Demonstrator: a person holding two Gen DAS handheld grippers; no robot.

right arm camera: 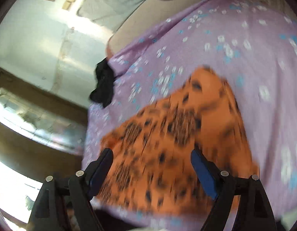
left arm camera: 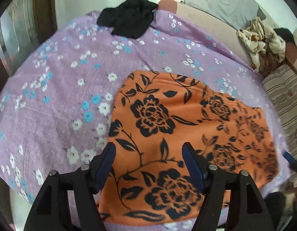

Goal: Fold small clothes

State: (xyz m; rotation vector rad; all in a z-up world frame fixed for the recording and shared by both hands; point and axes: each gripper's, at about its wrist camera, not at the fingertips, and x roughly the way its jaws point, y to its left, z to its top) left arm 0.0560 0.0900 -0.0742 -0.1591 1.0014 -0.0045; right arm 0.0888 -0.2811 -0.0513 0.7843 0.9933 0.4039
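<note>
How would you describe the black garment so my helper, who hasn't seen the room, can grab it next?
Start from the lilac bedspread with white and blue flowers. At its far edge, well beyond the orange cloth with black roses, lies the black garment, crumpled in a heap. It is the only plain, dark piece on the spread.

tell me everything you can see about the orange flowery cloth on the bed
The orange cloth is a soft, fleecy-looking garment printed with black roses, leaves and stems. It lies flat on the purple flowered bedspread, already folded over, with a layered edge running across its far end. Its outline is roughly trapezoid, narrower at the far end. The open left gripper hangs above its near part; nothing grips it. The right wrist view shows it blurred.
</note>
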